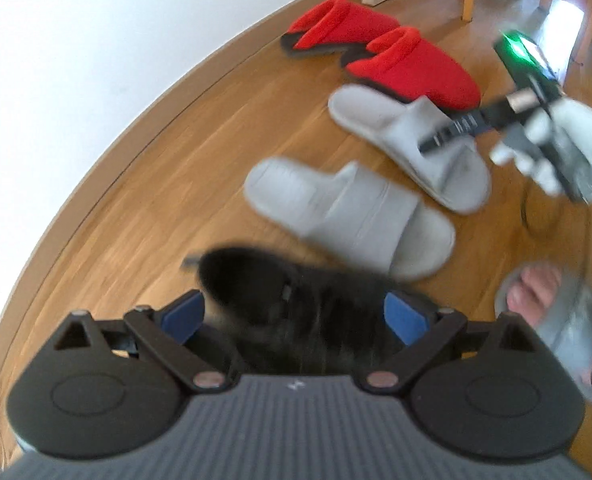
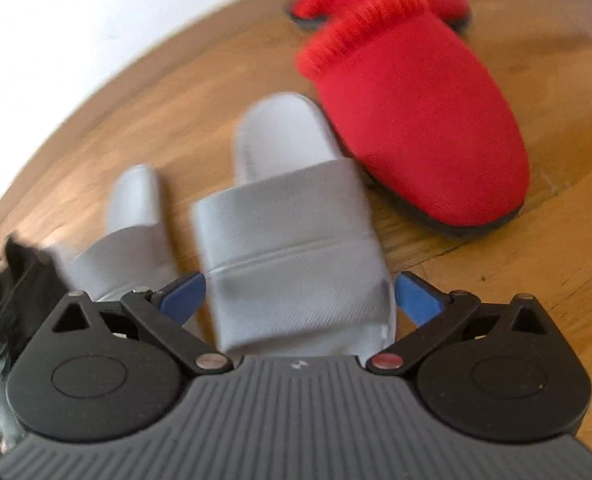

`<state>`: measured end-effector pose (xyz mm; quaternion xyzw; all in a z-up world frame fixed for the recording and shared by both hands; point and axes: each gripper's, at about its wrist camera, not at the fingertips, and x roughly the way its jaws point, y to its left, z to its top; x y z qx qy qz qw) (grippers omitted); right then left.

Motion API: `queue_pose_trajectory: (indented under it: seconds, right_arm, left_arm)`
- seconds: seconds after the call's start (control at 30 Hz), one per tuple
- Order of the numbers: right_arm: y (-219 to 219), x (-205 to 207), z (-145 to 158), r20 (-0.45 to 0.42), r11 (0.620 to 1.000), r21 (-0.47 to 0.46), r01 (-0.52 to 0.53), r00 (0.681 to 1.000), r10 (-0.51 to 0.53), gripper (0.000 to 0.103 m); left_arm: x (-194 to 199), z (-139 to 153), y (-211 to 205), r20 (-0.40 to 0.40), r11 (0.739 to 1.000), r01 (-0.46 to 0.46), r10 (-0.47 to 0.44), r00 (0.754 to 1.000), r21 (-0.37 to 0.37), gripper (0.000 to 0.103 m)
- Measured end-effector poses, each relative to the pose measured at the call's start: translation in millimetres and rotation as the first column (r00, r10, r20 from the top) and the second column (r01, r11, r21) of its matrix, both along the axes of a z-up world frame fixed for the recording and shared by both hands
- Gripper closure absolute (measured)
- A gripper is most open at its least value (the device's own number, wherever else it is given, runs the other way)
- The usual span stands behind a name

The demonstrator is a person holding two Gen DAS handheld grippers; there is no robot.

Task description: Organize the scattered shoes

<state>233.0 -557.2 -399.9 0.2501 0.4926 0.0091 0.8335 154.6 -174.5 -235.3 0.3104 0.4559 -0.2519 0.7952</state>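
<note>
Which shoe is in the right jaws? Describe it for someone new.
Start at the white wall and follow the row of shoes along the wood floor. Past the red slippers lie two grey slides. It is the grey slide beside the red pair, its strap between the right gripper's jaws.
</note>
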Motion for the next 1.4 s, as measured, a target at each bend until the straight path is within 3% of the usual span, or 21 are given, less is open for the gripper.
queue_pose_trajectory:
  seconds: [0.1,0.2,0.3,0.37,0.53,0.67,0.8,0.93,1.03,1.1,1.2,1.27,1.33,1.4]
  right_arm:
    - [8,6,-1,0.022,1.000,0.003,-0.018,1.000,0.018,0.003]
    - [29,7,3,0.079,0.985,-0.097,-0.139,0.986,0.147,0.004]
    - [47,7,6,0.120,0.943,-0.191,-0.272,0.947,0.298,0.004]
    - [53,11,7,0.122,0.924,-0.214,-0.317,0.930,0.347,0.003]
    - [51,20,2,0.108,0.915,-0.199,-0.351,0.920,0.377,0.000]
    - [47,15,9,0.082,0.936,-0.168,-0.310,0.942,0.326,0.001]
    - [20,-26,31,0.158,0.976,-0.083,-0.203,0.964,0.214,0.001]
    - [-11,-67,47,0.199,0.990,-0.020,-0.140,0.970,0.141,0.001]
    - [-29,-82,51,0.197,0.996,-0.011,-0.091,0.976,0.091,0.001]
    - [-42,-92,51,0.189,0.999,0.004,-0.044,0.981,0.042,0.001]
    - [-53,-104,48,0.168,1.000,0.006,-0.010,0.986,0.009,0.001]
    - [-53,-108,43,0.145,1.000,-0.012,-0.015,0.989,0.017,0.001]
    - [-53,-109,38,0.117,0.999,-0.025,-0.029,0.993,0.031,0.001]
    - [-55,-108,38,0.101,0.999,-0.037,-0.036,0.994,0.039,0.001]
  left_arm:
    - [-12,9,14,-0.026,0.999,-0.038,0.038,0.999,-0.003,0.006]
    - [-16,11,18,-0.040,0.999,-0.052,0.052,0.998,-0.011,0.006]
    - [-16,11,15,-0.047,0.998,-0.058,0.057,0.997,-0.019,0.006]
    - [-14,9,9,-0.045,0.998,-0.055,0.054,0.998,-0.027,0.006]
    - [-13,11,-15,-0.032,0.998,-0.033,0.031,0.999,-0.059,0.006]
    - [-6,12,-38,0.001,0.996,-0.004,0.004,1.000,-0.090,0.006]
    - [13,13,-64,0.054,0.989,0.024,-0.016,0.998,-0.146,0.005]
    - [42,11,-106,0.101,0.977,0.069,-0.049,0.994,-0.203,0.005]
    - [63,3,-160,0.163,0.955,0.145,-0.105,0.981,-0.258,0.004]
    - [79,-11,-211,0.187,0.925,0.242,-0.193,0.963,-0.292,0.004]
    - [101,-37,-272,0.179,0.894,0.323,-0.279,0.943,-0.309,0.004]
    - [120,-58,-310,0.163,0.887,0.364,-0.329,0.930,-0.285,0.004]
    - [140,-76,-331,0.149,0.898,0.357,-0.328,0.933,-0.259,0.004]
    - [157,-91,-338,0.082,0.917,0.301,-0.289,0.954,-0.262,0.005]
